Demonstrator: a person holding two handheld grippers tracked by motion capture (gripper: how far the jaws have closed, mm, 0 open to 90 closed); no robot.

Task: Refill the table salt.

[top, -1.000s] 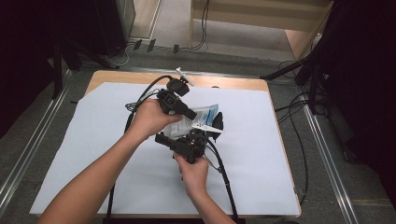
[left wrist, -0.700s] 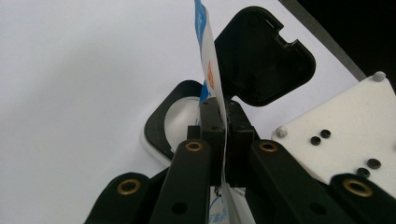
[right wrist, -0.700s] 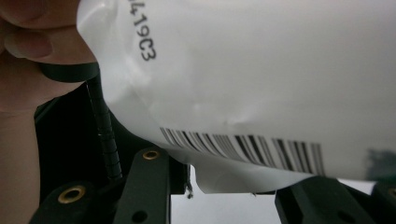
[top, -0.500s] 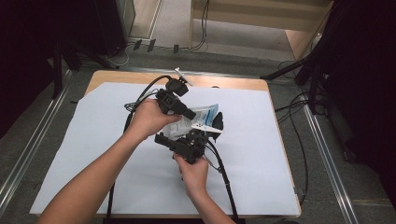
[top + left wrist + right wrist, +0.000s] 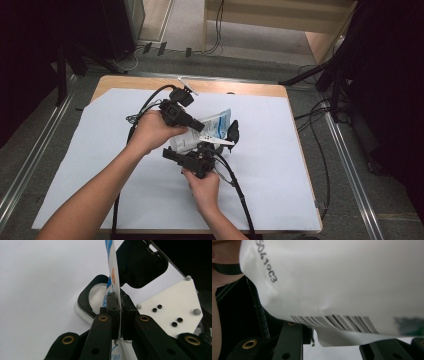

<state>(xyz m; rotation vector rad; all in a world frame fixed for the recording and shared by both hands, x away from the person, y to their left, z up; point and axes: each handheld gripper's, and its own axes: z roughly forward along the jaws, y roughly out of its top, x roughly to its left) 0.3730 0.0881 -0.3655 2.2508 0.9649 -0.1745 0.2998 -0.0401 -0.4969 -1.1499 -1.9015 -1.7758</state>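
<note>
Left gripper (image 5: 117, 315) is clamped tight on the thin top edge of the white pouch (image 5: 111, 277), blue and orange print. In the left gripper view I see the film pinched flat between both jaws, edge-on, running up out of the grip. Below it sits a black-rimmed white item (image 5: 87, 302) on the white sheet (image 5: 37, 277); can't tell what it is.

Right gripper (image 5: 332, 345) has its jaws set apart w/ the pouch body bulging between them. The barcode and a printed code face the right gripper view, so I read it as grasping the pouch lower down, though the pads' contact is hidden by the film.

From the high view, pouch (image 5: 212, 127) is held up off the table (image 5: 240, 89) near its middle, left gripper (image 5: 200, 125) above, right gripper (image 5: 210, 150) just under it, both hands close together.
</note>
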